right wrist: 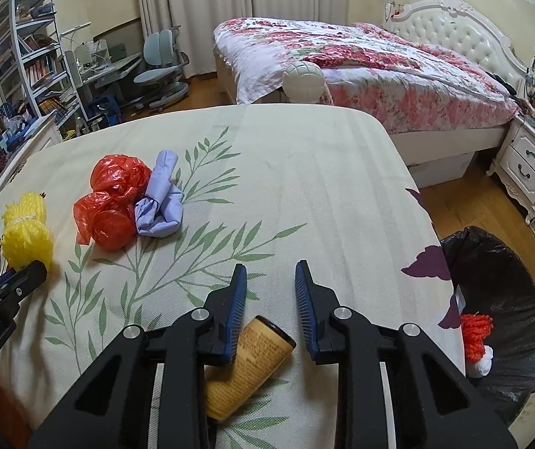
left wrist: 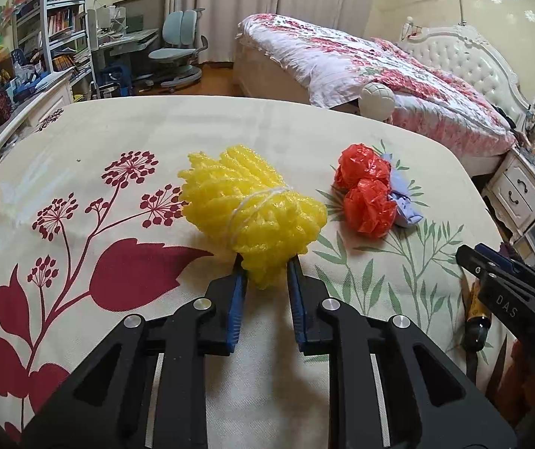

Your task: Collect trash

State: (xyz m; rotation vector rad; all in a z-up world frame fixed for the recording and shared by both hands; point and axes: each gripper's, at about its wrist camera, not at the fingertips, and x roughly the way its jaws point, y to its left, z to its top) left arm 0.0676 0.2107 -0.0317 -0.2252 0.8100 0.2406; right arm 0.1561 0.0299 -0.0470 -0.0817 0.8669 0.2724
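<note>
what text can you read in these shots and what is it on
"DAS": on the right gripper, seen from the left wrist.
"GenRobot.AI": on the left gripper, seen from the right wrist.
Fine print covers the tan bottle: too small to read.

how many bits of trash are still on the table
4. Yellow foam net between the left claw fingers; red plastic bag and purple wad touching mid-table; brown tube beneath the right claw. More may be hidden.

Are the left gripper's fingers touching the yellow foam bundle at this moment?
Touching. In the left wrist view, the yellow foam bundle sits wedged between the left gripper, both blue fingers against its near end.
</note>
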